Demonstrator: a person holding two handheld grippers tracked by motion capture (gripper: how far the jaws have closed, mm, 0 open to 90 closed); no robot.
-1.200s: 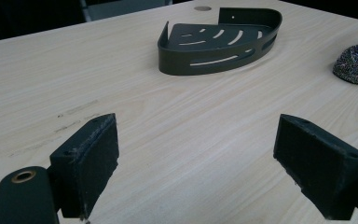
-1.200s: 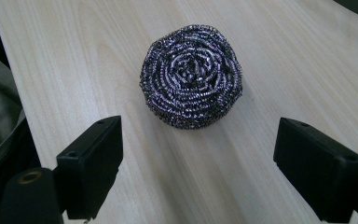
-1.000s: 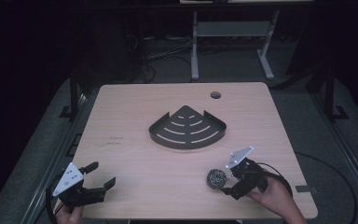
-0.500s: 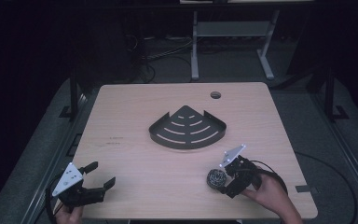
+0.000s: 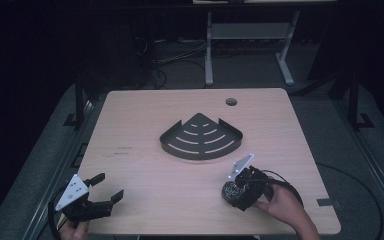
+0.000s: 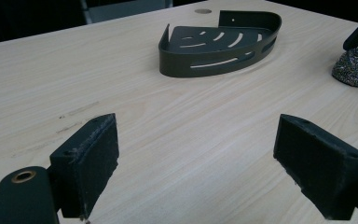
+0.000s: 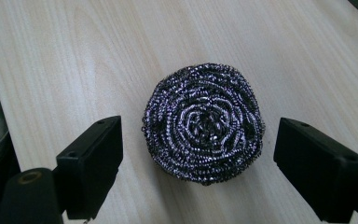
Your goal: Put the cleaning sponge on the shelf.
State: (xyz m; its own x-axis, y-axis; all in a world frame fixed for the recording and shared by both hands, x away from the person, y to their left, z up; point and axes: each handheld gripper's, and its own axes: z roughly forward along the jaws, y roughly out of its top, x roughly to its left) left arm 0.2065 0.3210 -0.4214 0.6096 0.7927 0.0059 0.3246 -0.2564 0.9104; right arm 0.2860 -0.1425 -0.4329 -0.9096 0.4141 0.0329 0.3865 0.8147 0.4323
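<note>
A round steel-wool scourer [image 7: 204,123] lies on the wooden table [image 5: 145,115] near its front right. My right gripper [image 7: 204,140] hangs over it, open, one jaw on each side, neither touching. From above, the right gripper [image 5: 236,191] covers most of the scourer [image 5: 229,190]. A black quarter-round slotted shelf [image 5: 201,137] sits empty at the table's middle. At the front left corner my left gripper [image 5: 108,186] is open and holds nothing. In the left gripper view its wide jaws [image 6: 196,140] face the shelf [image 6: 219,46], with the scourer [image 6: 356,67] far right.
A round cable hole [image 5: 231,102] is in the table's far right part. A white metal frame [image 5: 245,45] and cables stand on the dark floor behind the table. A cable loops from the right gripper over the table's front right.
My right gripper has moved left and down from beside the scourer to over it, jaws straddling it. The left gripper has stayed put.
</note>
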